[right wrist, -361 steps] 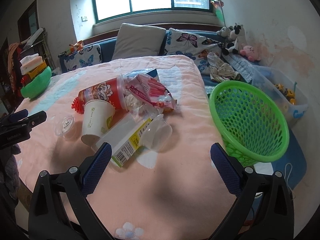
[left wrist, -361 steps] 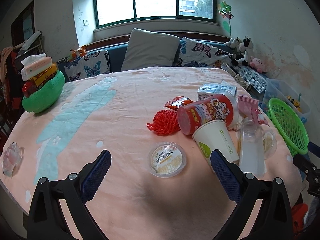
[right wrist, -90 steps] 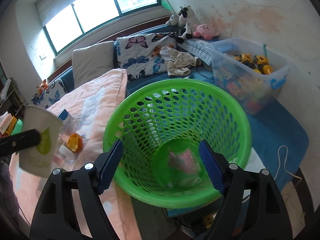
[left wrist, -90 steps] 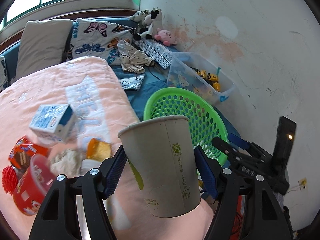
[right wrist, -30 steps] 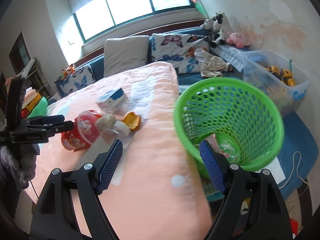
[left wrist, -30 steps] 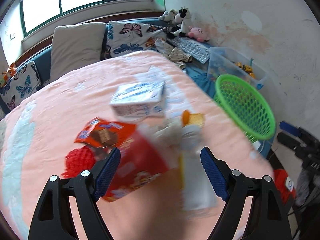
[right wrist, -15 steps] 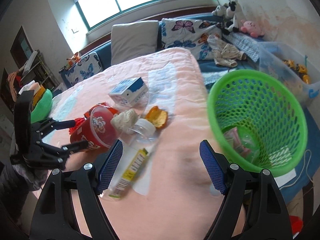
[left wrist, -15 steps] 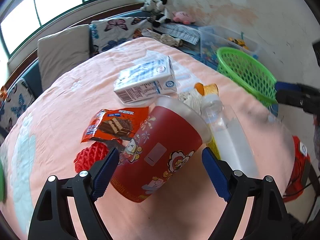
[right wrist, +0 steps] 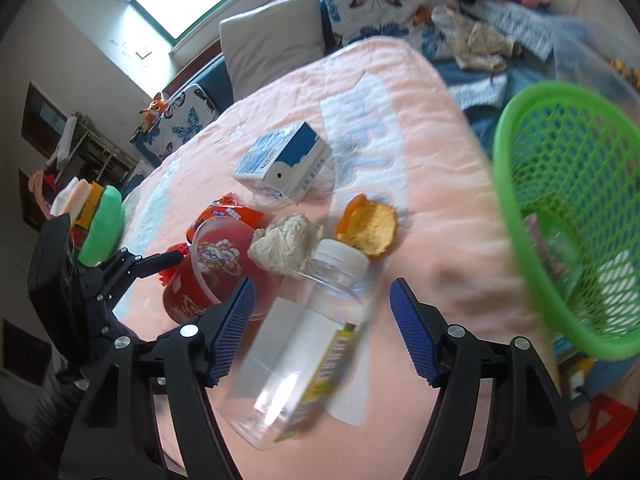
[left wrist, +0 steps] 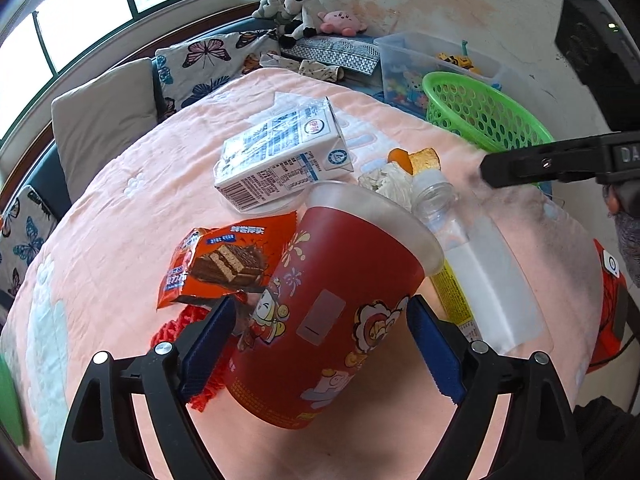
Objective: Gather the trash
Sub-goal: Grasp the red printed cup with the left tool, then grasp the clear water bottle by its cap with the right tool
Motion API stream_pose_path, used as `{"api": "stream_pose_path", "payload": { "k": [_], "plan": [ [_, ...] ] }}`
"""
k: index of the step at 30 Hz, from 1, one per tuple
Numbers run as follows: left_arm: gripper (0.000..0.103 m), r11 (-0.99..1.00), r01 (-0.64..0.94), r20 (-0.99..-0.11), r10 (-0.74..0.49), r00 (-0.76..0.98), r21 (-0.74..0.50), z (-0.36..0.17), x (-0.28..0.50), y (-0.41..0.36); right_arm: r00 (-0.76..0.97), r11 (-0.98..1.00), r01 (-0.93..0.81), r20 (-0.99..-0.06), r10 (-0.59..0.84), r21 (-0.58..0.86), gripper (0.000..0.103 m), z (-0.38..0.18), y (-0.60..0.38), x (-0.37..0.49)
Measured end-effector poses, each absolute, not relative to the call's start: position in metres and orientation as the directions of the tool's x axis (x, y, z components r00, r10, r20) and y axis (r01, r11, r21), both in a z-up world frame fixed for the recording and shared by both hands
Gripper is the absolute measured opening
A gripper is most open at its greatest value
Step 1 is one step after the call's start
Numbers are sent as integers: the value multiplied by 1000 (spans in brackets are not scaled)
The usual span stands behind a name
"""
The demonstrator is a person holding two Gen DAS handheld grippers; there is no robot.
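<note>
— Left gripper [left wrist: 320, 332]? Straddling the red cup [left wrist: 332, 300] lying on the pink blanket [left wrist: 120, 208], jaws wide and just opening.

— Right gripper [right wrist: 320, 320]? Closing halfway around the clear bottle [right wrist: 304, 340] — not gripping; green basket [right wrist: 560, 208] nearby.

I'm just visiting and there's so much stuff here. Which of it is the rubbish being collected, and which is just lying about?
For the job:
red cup
clear plastic bottle
milk carton
snack wrapper
crumpled tissue
orange peel
green basket

Just lying about:
grey pillow
soft toys
clear toy box
</note>
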State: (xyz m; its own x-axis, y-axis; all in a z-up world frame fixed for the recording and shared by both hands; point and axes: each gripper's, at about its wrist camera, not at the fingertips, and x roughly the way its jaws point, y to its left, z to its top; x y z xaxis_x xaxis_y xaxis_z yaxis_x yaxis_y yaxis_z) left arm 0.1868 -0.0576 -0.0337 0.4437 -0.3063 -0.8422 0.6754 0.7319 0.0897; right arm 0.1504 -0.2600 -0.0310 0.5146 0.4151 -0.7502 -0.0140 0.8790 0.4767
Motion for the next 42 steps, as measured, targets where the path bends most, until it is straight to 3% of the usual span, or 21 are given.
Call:
{"api": "stream_pose_path", "payload": {
  "k": [8, 21, 25, 27, 30, 34, 42],
  "plan": [
    [86, 692, 719, -861, -326, 390, 64, -46, 192, -67, 443, 866, 65, -793, 419, 495, 70, -44, -254, 164],
    [80, 697, 716, -851, -354, 387, 35, -47, 191, -65, 391, 742, 180, -739, 548, 645, 50, -70, -277, 188],
    [80, 692, 721, -857, -352, 377, 32, -47, 193, -69, 385, 714, 198, -724, 573, 671, 50, -78, -282, 189],
    [80, 689, 724, -860, -348, 374, 36, -47, 193, -72, 383, 713, 192, -720, 578, 674, 50, -79, -283, 189],
    [83, 693, 721, -867, -338, 366, 34, -51, 197, -76, 389, 704, 183, -708, 589, 686, 42, -79, -285, 190],
    [83, 703, 710, -868, -334, 368, 31, -55, 200, -78, 416, 684, 168, -680, 604, 710, 42, -76, -294, 181],
    [74, 740, 673, -839, -356, 413, 17, -44, 184, -72, 539, 737, 25, -630, 559, 675, 42, -27, -291, 145]
  ]
}}
